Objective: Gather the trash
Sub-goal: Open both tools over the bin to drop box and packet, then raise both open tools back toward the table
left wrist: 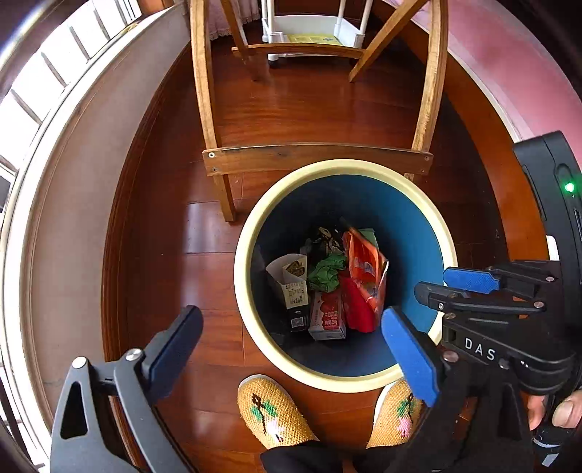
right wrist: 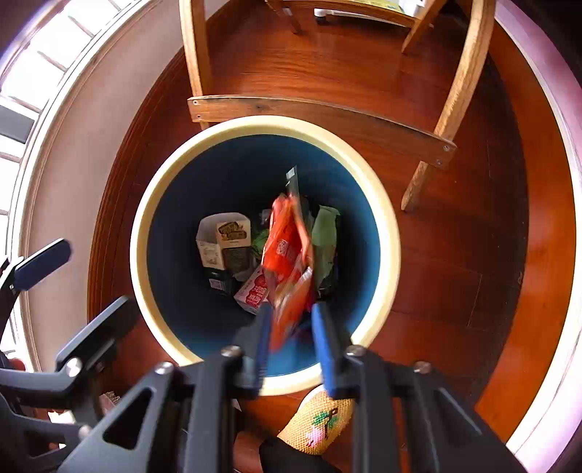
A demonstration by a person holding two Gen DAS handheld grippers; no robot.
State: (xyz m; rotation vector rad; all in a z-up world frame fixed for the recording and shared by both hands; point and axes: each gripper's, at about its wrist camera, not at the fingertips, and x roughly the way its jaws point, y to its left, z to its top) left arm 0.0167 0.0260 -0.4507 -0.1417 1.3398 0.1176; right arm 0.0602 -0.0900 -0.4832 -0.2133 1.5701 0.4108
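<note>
A round bin [left wrist: 254,233] with a cream rim and blue inside stands on the wooden floor; it also shows in the right wrist view [right wrist: 145,203]. It holds a cream carton [left wrist: 291,276], crumpled green paper [left wrist: 325,271], a small red-and-white box [left wrist: 327,316] and an orange wrapper [left wrist: 365,269]. My left gripper [left wrist: 291,338] is open and empty, just above the bin's near rim. My right gripper [right wrist: 291,327] is open over the bin's right side. The orange wrapper [right wrist: 287,262] is blurred between and beyond its fingers, apart from the pads.
A wooden chair frame [left wrist: 316,156] stands right behind the bin. A white rolling cart [left wrist: 313,32] sits farther back. A curved wall and window run along the left. The person's knitted slippers [left wrist: 272,411] are at the bin's near side.
</note>
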